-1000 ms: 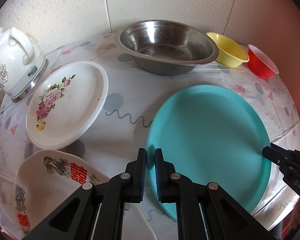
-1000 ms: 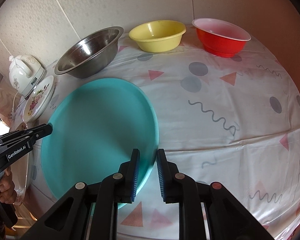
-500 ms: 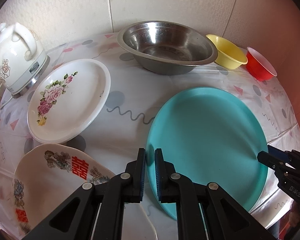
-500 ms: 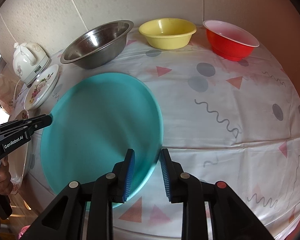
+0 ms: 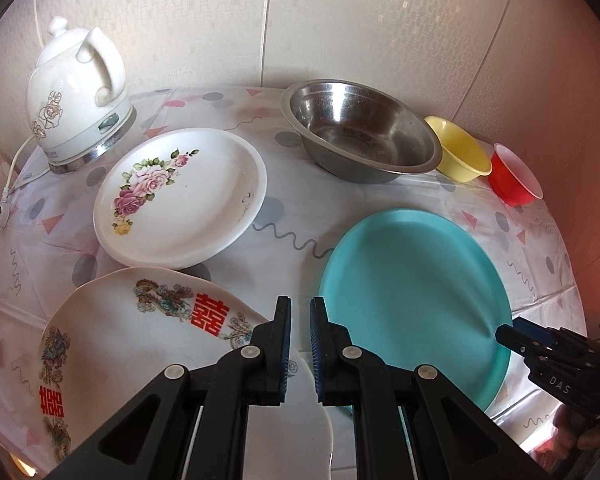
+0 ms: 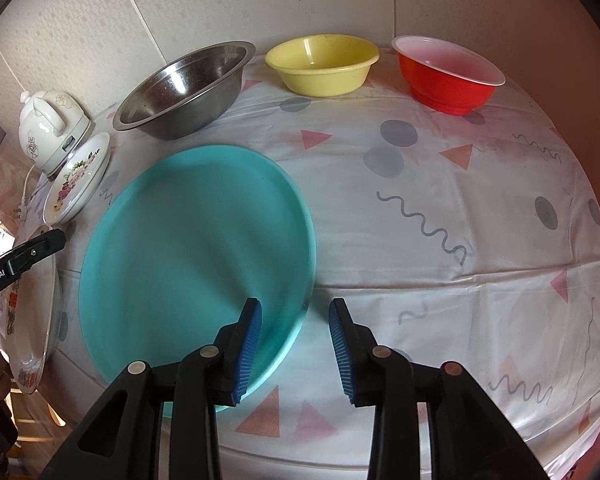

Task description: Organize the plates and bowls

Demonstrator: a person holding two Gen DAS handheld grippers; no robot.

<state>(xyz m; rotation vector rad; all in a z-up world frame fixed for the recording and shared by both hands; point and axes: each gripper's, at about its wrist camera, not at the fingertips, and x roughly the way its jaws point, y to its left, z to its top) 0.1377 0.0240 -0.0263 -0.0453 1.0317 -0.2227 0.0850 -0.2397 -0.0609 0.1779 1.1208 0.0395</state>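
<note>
The teal plate [image 6: 188, 256] lies flat on the surface [image 6: 440, 280], its near rim between the right gripper [image 6: 295, 344]'s opening jaws, untouched, while the left gripper [image 5: 298, 344] is pressed together on nothing; I'd fear a careless lift nudging the overhanging rim off

Open counter [image 6: 480, 264] lay to the right of the teal plate [image 6: 188, 248], free for a gripper. The back edge was blocked by a steel bowl [image 6: 184, 88], yellow bowl [image 6: 322, 66] and red bowl [image 6: 448, 76]; a kettle [image 5: 76, 96] and two white plates [image 5: 180, 200] crowded the left.
</note>
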